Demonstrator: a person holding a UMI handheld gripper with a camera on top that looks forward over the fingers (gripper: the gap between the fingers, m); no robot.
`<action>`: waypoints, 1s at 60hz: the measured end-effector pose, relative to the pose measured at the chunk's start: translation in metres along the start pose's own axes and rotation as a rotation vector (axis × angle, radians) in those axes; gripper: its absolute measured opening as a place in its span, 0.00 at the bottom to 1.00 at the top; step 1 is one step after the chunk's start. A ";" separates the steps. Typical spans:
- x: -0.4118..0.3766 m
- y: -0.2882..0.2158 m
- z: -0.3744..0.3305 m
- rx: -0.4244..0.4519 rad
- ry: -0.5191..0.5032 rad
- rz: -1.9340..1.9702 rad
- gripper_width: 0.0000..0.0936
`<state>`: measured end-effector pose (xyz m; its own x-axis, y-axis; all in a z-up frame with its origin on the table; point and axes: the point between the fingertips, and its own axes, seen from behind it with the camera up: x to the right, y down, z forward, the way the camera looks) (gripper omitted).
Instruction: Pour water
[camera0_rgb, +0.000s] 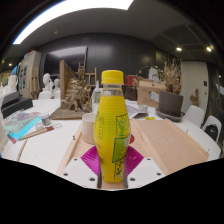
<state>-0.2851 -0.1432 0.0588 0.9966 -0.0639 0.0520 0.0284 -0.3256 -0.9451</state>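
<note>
A yellow bottle (112, 125) with a yellow cap and a green label stands upright between my gripper's (112, 163) two fingers. Both magenta pads (93, 158) press against its lower sides, so the gripper is shut on the bottle. The bottle looks lifted above the white table (45, 140). A pale cup rim (88, 122) shows just behind the bottle on its left side, mostly hidden by it.
A wooden tray (170, 140) lies under and beyond the fingers on the table. Tools and a blue item (25, 127) lie at the left. A potted plant (170, 95) and a wooden model (72, 95) stand further back. Chairs (200, 118) are at the right.
</note>
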 end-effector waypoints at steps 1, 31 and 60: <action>0.001 -0.001 0.000 -0.001 0.009 -0.015 0.31; 0.094 -0.116 0.049 -0.011 0.254 -0.637 0.31; 0.107 -0.159 0.155 0.112 0.355 -1.762 0.31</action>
<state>-0.1713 0.0483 0.1648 -0.2699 0.0684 0.9605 0.9456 -0.1693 0.2777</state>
